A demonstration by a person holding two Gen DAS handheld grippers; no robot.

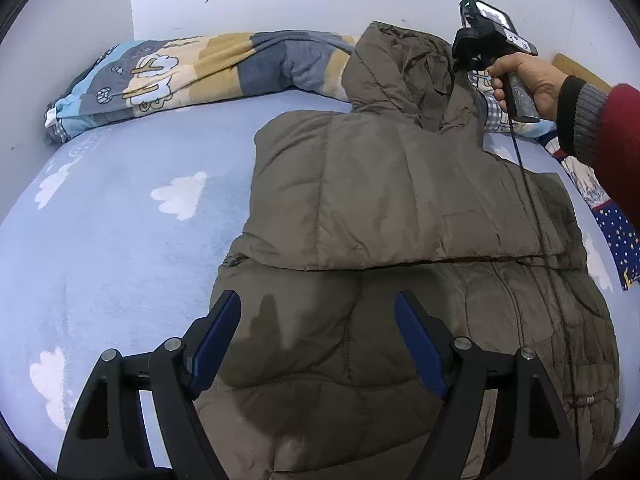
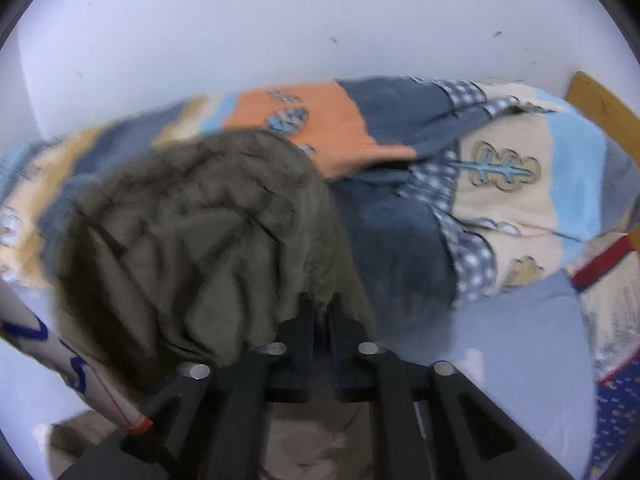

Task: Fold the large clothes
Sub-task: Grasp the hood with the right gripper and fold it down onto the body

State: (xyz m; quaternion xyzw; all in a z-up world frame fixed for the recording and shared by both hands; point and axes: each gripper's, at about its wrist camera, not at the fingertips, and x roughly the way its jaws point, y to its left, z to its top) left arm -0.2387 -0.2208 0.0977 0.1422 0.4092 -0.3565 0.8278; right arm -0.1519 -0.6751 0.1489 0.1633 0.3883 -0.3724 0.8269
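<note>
An olive-brown puffer jacket (image 1: 400, 208) lies on the bed, its upper part folded down over its lower body. Its hood (image 1: 404, 68) stands lifted at the far end. My left gripper (image 1: 318, 304) is open and empty, hovering above the jacket's near hem. My right gripper (image 2: 322, 308) is shut on the hood (image 2: 192, 236) and holds it up; in the left wrist view it shows as a black device (image 1: 480, 36) in a hand beside the hood.
A light blue bed sheet (image 1: 120, 220) with white clouds covers the mattress. A patterned quilt (image 1: 180, 72) is bunched along the white wall, also in the right wrist view (image 2: 500, 200). A wooden headboard (image 2: 600, 108) is at the right. A cable (image 1: 532, 200) hangs across the jacket.
</note>
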